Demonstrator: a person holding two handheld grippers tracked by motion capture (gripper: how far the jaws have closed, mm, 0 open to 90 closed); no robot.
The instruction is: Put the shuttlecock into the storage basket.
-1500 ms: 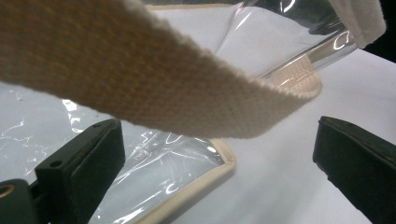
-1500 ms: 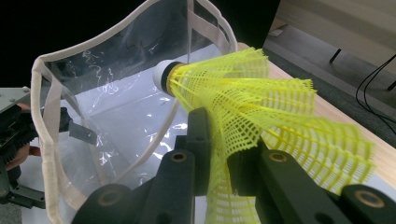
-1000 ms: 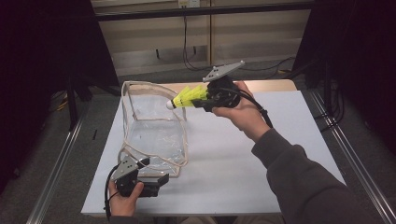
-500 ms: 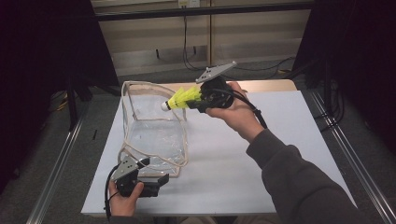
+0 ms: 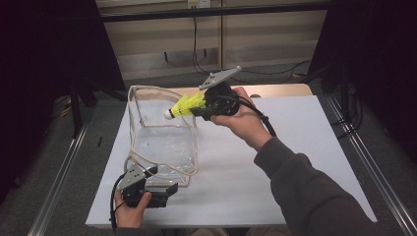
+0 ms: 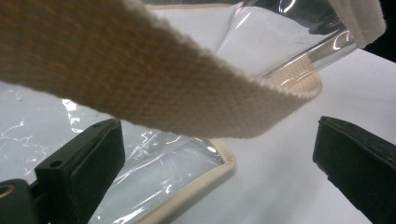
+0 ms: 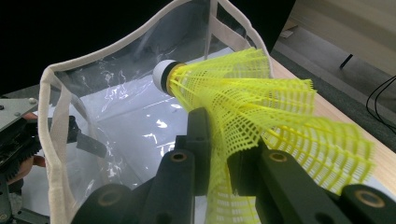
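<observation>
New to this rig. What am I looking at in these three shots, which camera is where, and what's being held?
No robot here: a person holds hand-operated tongs in each hand. One picture is from a fixed camera above the table, looking down. The other two come from cameras riding on each set of tongs, looking along their black jaws.

On the white table top stands a clear plastic bag with beige fabric trim, its mouth open upward.

The right tongs are shut on the skirt of a yellow mesh shuttlecock with a white tip, tip pointing at the bag's mouth.

The left tongs sit open at the bag's near bottom corner, with a beige strap hanging across their view.
</observation>
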